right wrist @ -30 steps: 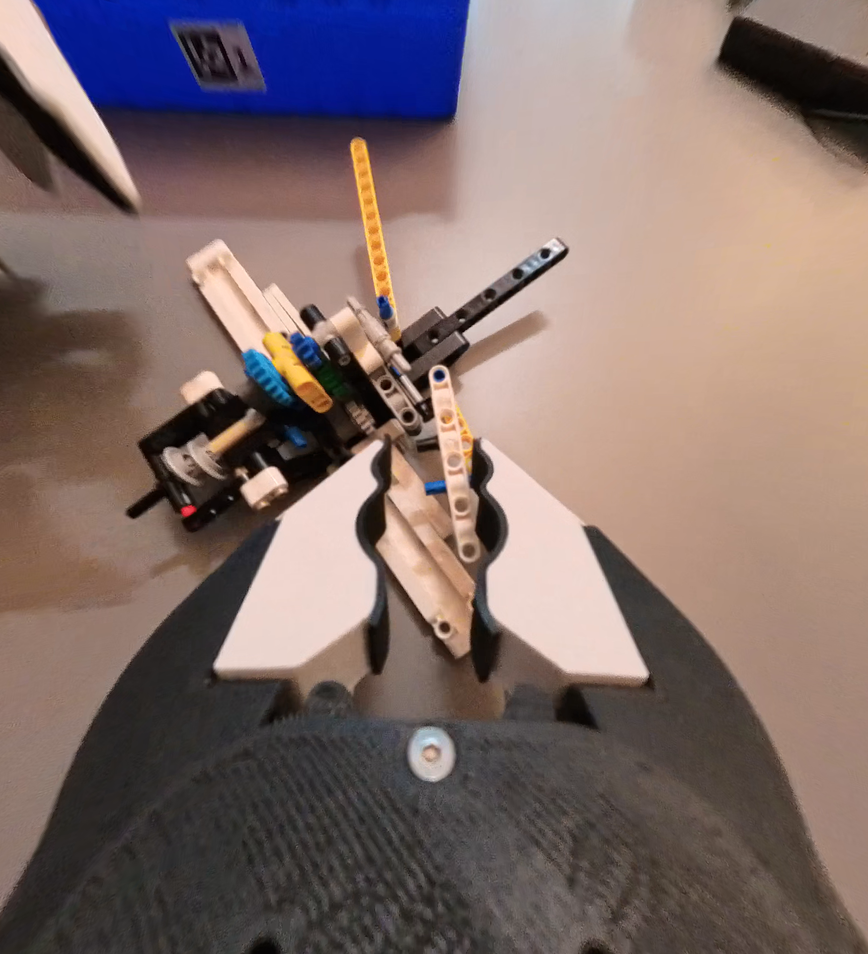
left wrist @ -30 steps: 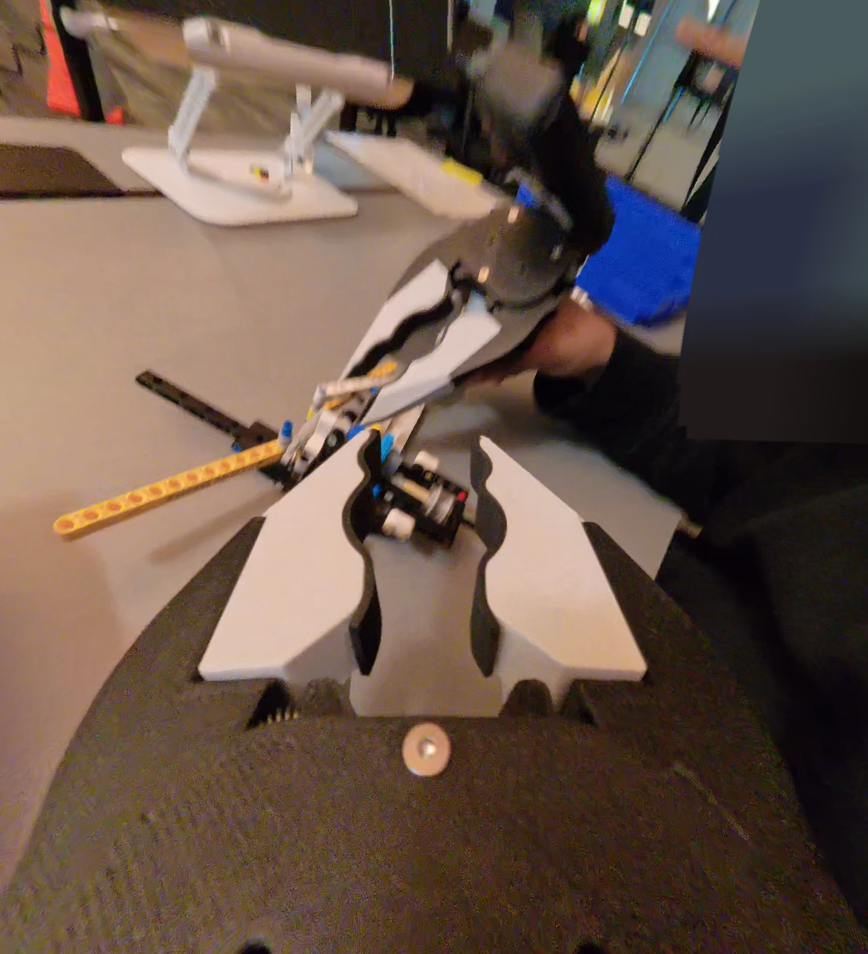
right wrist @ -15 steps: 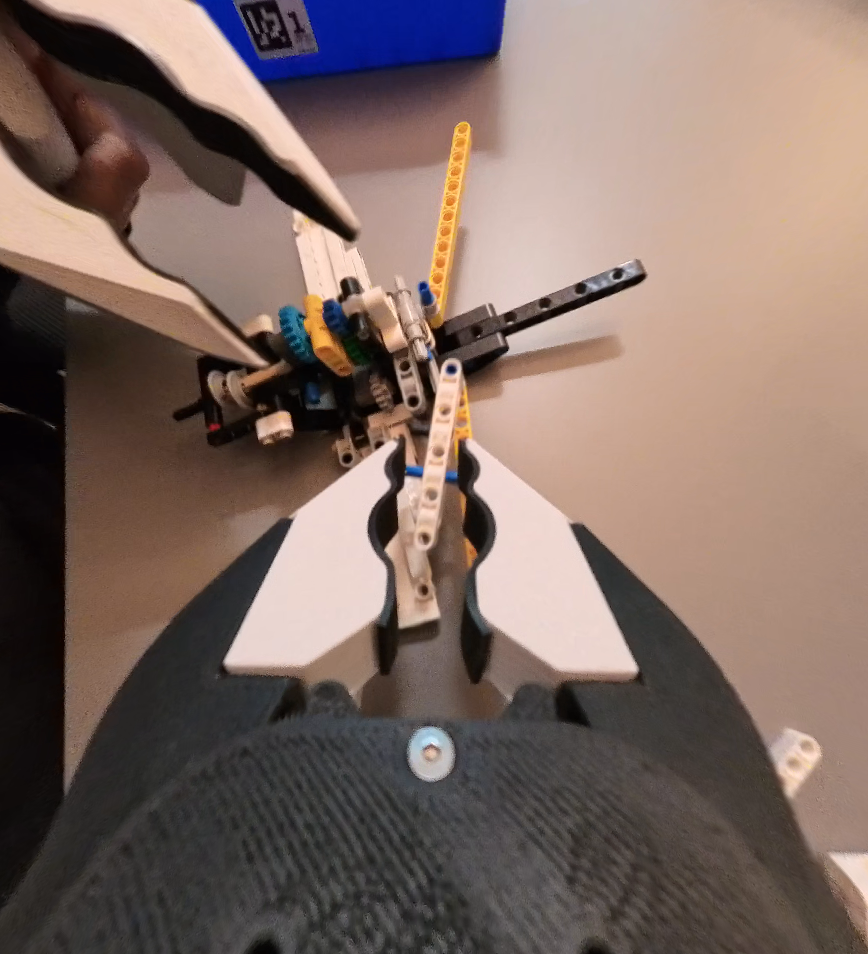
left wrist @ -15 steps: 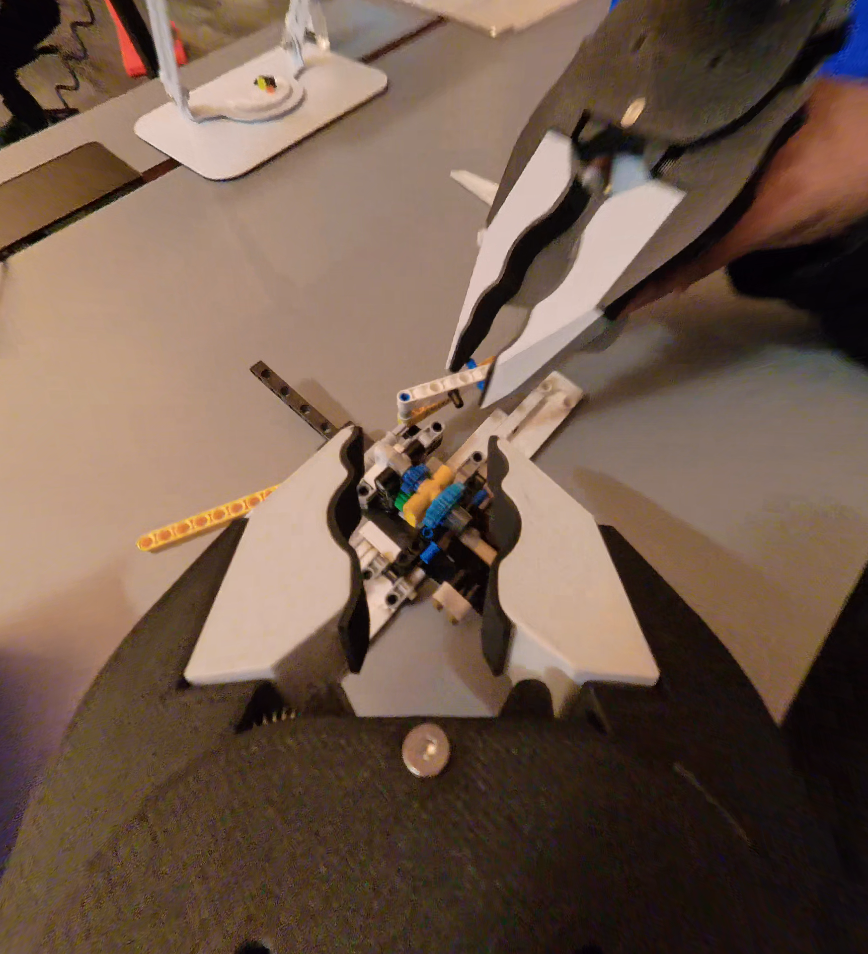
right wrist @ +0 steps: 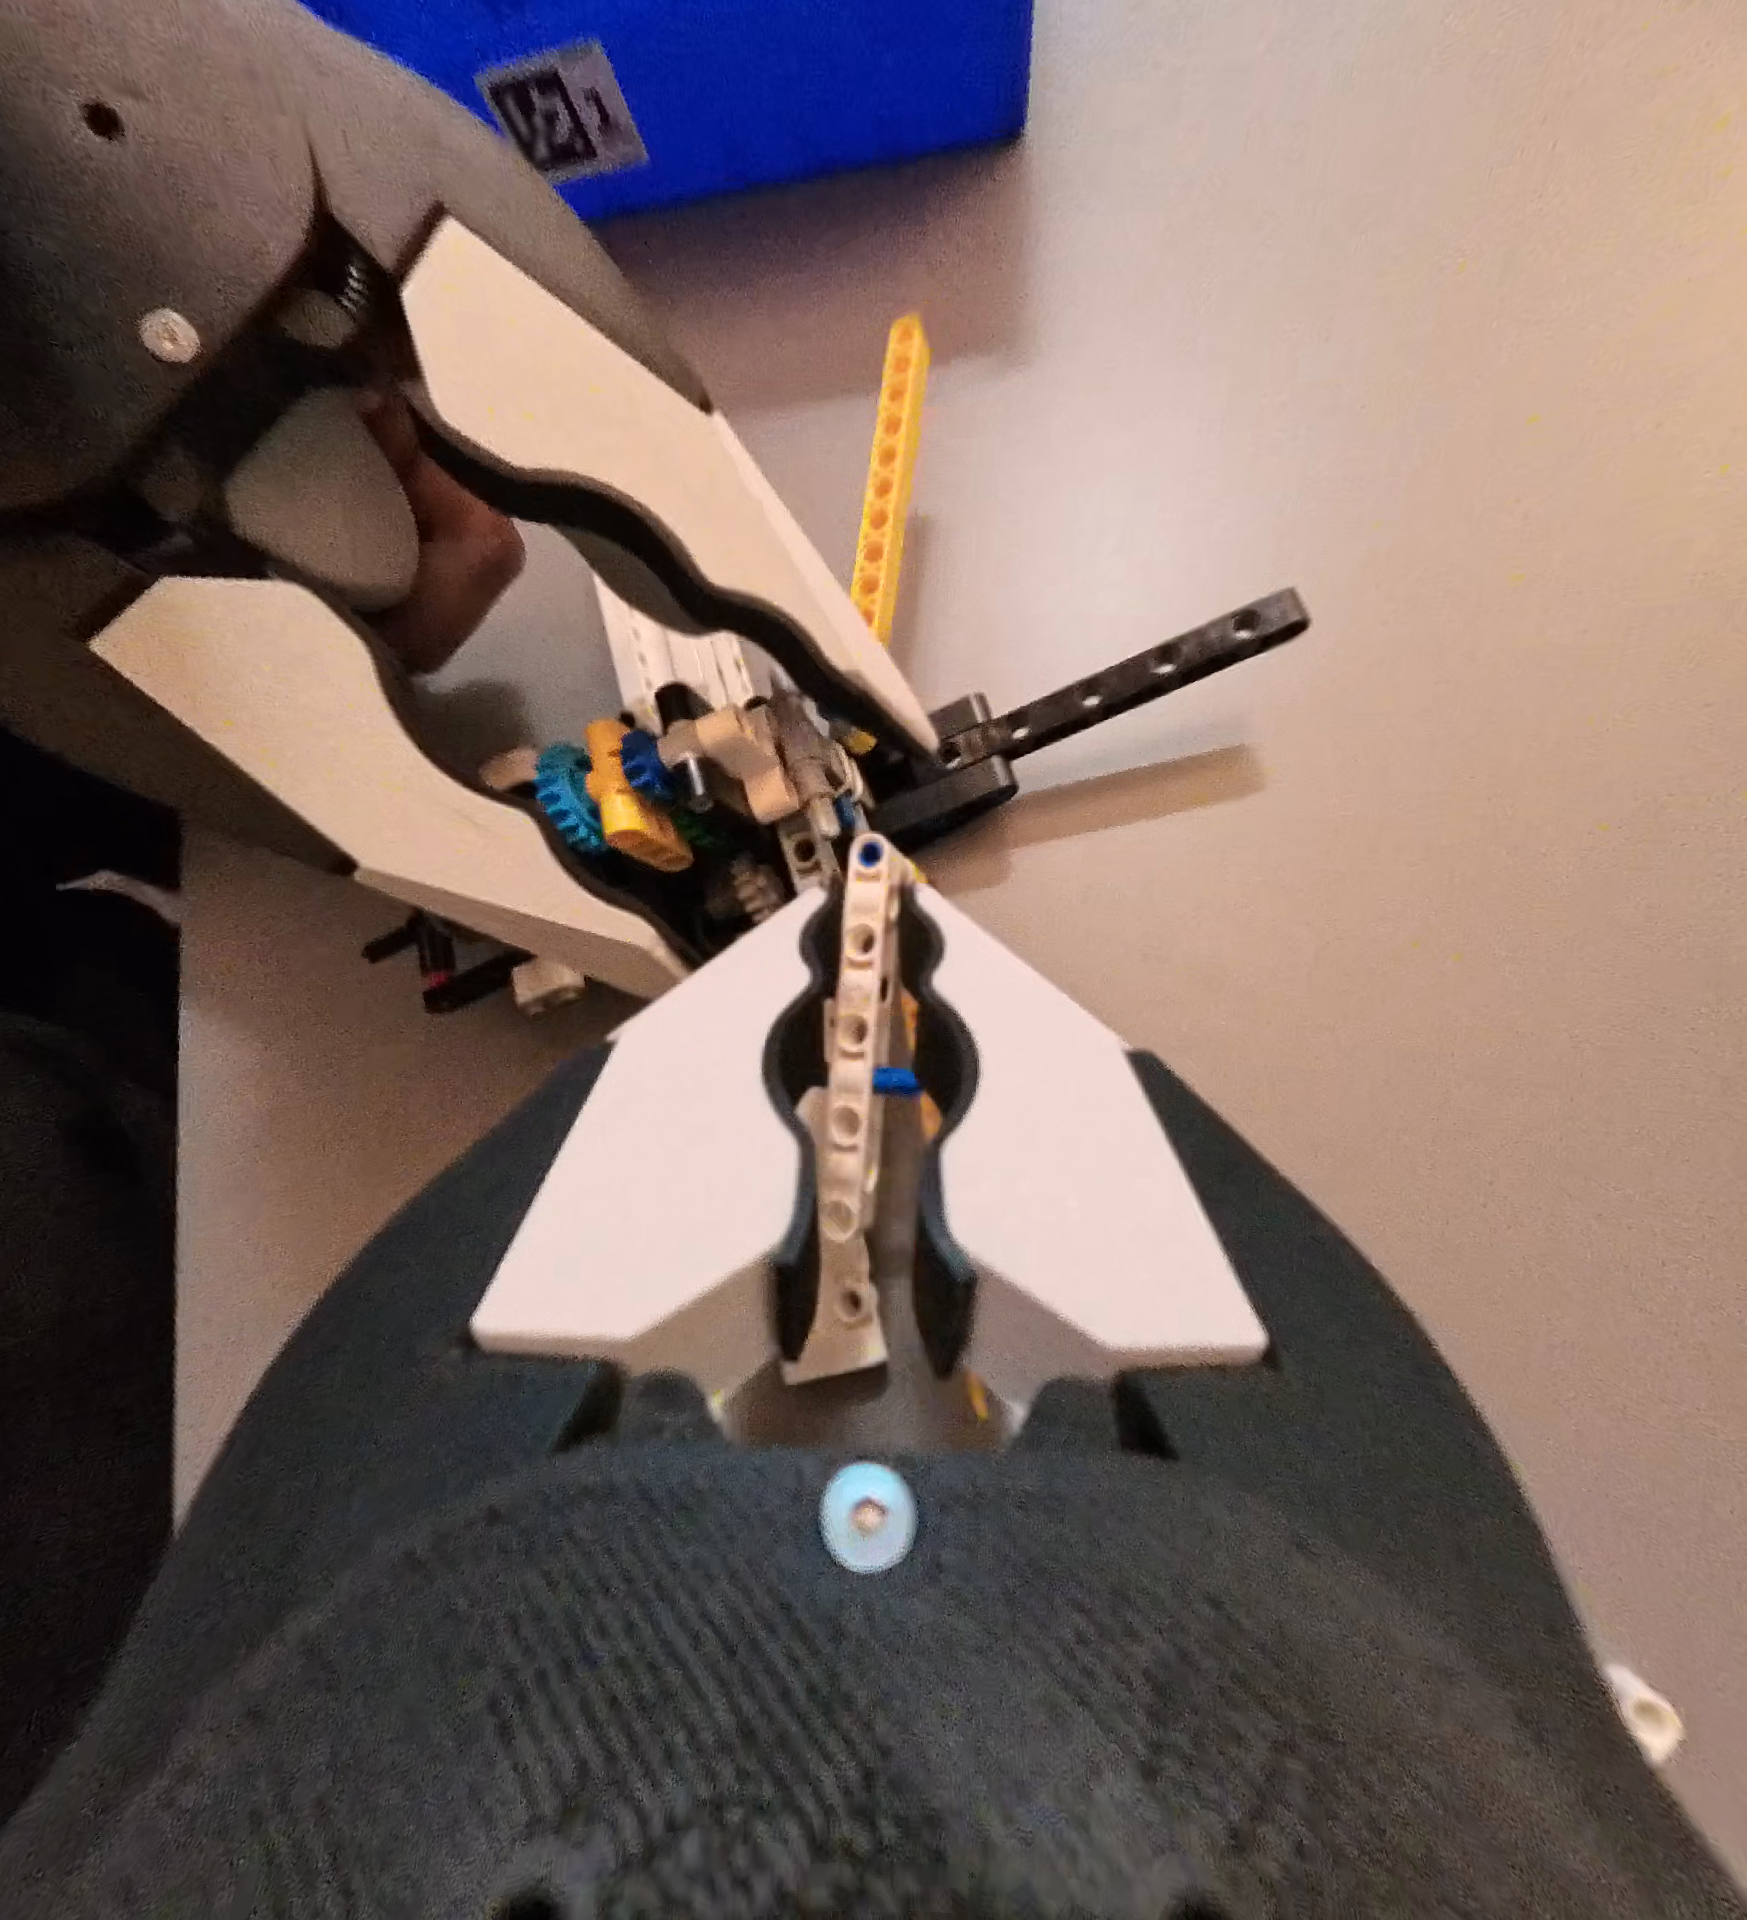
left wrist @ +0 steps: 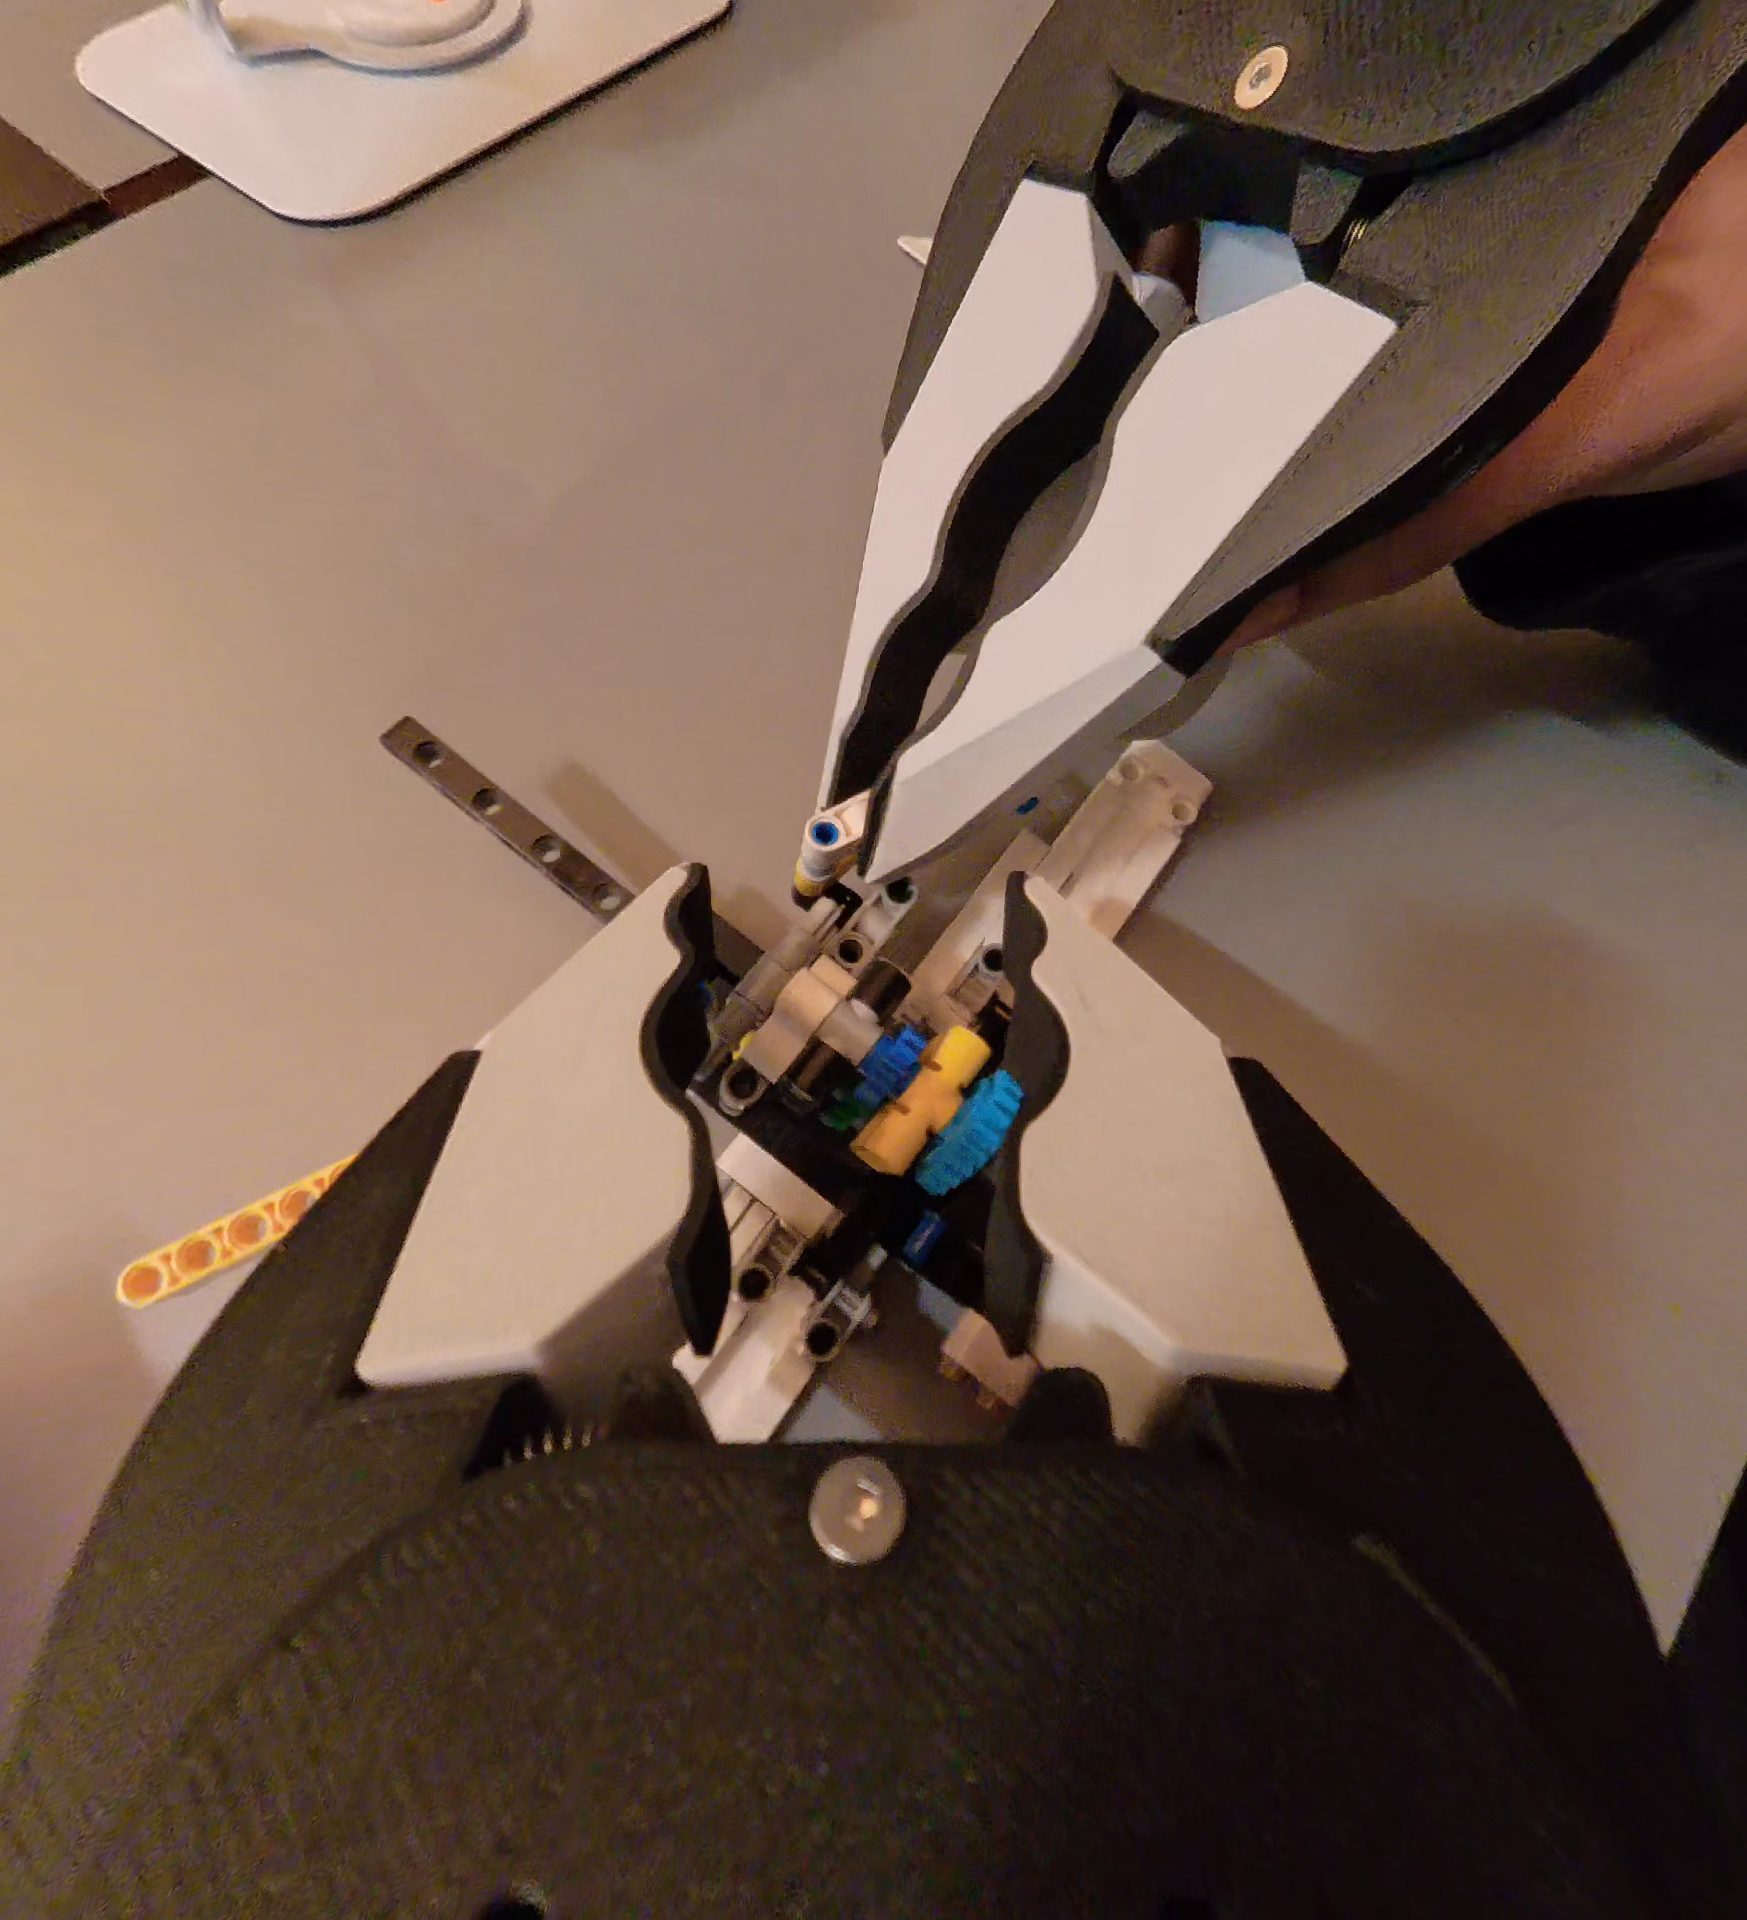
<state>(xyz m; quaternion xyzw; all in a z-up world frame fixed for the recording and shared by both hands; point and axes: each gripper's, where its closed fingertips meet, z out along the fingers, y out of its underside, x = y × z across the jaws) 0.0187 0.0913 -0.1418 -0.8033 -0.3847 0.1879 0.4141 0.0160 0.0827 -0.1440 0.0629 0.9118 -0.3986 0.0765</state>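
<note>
A small brick assembly (left wrist: 879, 1070) with blue, yellow and teal gears lies on the grey table (left wrist: 329, 520). A yellow beam (left wrist: 225, 1247) and a black beam (left wrist: 495, 810) stick out of it. My left gripper (left wrist: 853, 883) is open and straddles the assembly from above. The right wrist view shows its fingers (right wrist: 578, 436) on either side of the gears (right wrist: 620, 790). My right gripper (right wrist: 874, 899) is shut on a white holed beam (right wrist: 853, 1039) with a blue pin at its tip. In the left wrist view this beam's end (left wrist: 827, 836) is just above the assembly.
A blue bin (right wrist: 796, 83) stands at the far edge of the table. A white stand base (left wrist: 381, 104) lies at the back left. A small white piece (right wrist: 1648, 1725) lies by my right gripper. A hand (left wrist: 1679, 364) holds the right gripper. Only a small space, under 4 cm, lies between the two pairs of fingers.
My left gripper has moved over the assembly and its jaws have widened around it. My right gripper has closed on the white beam and come in close to the assembly.
</note>
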